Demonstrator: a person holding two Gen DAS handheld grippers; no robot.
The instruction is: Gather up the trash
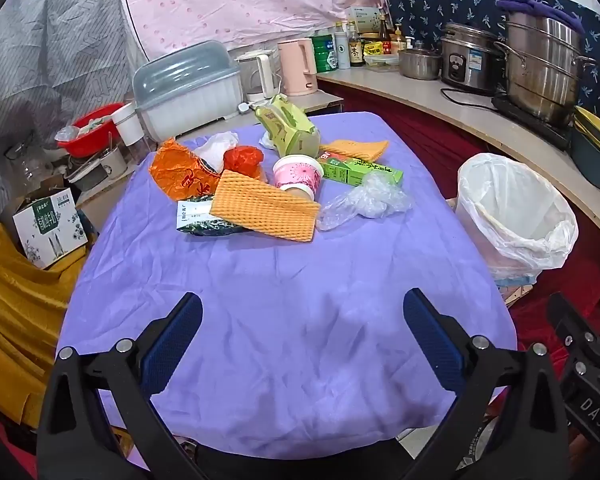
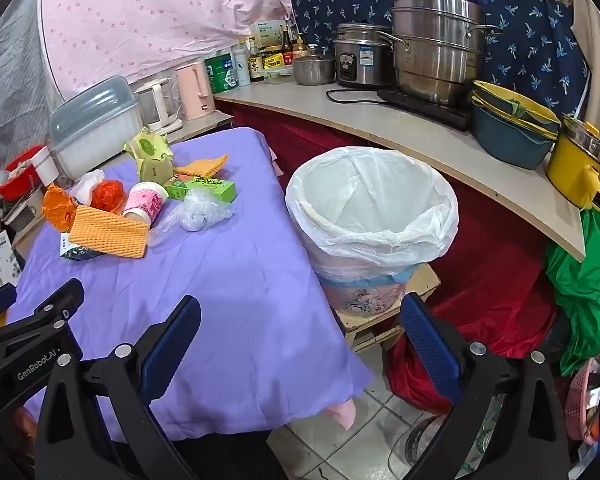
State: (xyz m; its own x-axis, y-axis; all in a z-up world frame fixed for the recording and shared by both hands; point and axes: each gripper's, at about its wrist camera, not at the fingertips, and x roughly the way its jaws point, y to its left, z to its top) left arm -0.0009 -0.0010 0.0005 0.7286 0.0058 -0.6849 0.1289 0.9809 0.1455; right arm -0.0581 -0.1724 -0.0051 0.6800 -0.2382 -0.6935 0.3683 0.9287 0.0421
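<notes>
Trash lies in a heap at the far end of the purple-covered table (image 1: 284, 304): an orange foam sleeve (image 1: 265, 209), a pink paper cup (image 1: 299, 174) on its side, a green carton (image 1: 360, 168), a clear plastic bag (image 1: 366, 202), an orange wrapper (image 1: 180, 174), a green pouch (image 1: 290, 128). A bin lined with a white bag (image 2: 374, 216) stands beside the table's right edge and looks empty. My left gripper (image 1: 302, 322) hangs open over the near part of the cloth, nothing between its fingers. My right gripper (image 2: 300, 326) is open at the table's near right corner.
A curved counter (image 2: 400, 128) behind the bin carries steel pots (image 2: 436, 44), a rice cooker, bowls and bottles. A dish box with a grey lid (image 1: 186, 84) and kettles stand beyond the table. A cardboard box (image 1: 48, 224) and yellow cloth lie left; red and green cloth right.
</notes>
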